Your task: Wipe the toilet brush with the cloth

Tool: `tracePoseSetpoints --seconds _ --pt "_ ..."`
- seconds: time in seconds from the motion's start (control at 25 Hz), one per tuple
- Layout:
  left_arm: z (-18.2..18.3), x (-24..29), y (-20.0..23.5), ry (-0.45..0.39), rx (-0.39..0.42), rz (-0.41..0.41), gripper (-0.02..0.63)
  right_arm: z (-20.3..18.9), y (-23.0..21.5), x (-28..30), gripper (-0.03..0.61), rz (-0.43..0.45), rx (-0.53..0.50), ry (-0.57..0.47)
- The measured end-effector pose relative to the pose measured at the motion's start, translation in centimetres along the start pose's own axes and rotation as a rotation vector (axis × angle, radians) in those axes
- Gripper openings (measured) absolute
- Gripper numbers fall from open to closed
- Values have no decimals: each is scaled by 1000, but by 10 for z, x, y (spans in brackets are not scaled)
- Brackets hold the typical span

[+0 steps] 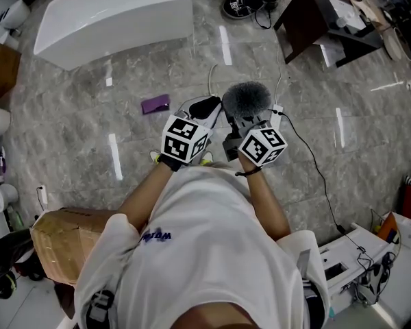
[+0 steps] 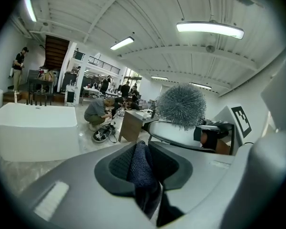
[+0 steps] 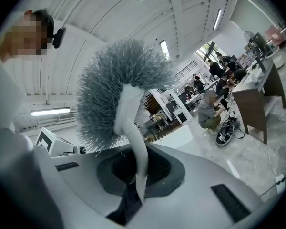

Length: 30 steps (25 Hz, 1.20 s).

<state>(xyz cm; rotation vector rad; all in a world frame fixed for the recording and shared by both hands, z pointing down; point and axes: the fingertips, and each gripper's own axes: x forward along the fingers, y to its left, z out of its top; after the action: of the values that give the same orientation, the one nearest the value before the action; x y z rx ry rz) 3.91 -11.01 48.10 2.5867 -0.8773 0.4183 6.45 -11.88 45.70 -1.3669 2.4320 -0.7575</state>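
The toilet brush has a round grey bristle head (image 1: 246, 100) on a white handle (image 3: 133, 142). My right gripper (image 3: 136, 175) is shut on that handle and holds the brush upright, head up (image 3: 121, 94). My left gripper (image 2: 143, 163) is shut on a dark blue knitted cloth (image 2: 140, 168) that bunches between its jaws. In the head view the left gripper (image 1: 204, 110) sits just left of the brush head, and the right gripper (image 1: 238, 132) is below it. From the left gripper view the brush head (image 2: 181, 105) stands a short way ahead to the right, apart from the cloth.
A white bathtub (image 1: 113, 12) stands at the back left and a dark brown table (image 1: 308, 19) at the back right. A purple item (image 1: 155, 104) lies on the marble floor. A cardboard box (image 1: 65, 242) sits near left. Cables (image 1: 315, 163) trail right. A person (image 2: 97, 112) crouches beyond.
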Motion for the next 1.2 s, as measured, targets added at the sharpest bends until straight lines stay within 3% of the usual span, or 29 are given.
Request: tracePoseSetpoints --seconds 0.56,0.88,1.0,1.2 --pt "-17 2 10 38 -27 1 77 19 -7 -4 17 -5 42 -59" --pt "-27 -2 18 16 -56 -47 77 38 -9 -11 17 5 80 -111" --pt "-36 -4 28 48 -35 -28 77 48 -10 -13 18 6 106 -134" --pt "-54 -9 49 85 -86 4 77 62 -9 -18 18 15 136 -166"
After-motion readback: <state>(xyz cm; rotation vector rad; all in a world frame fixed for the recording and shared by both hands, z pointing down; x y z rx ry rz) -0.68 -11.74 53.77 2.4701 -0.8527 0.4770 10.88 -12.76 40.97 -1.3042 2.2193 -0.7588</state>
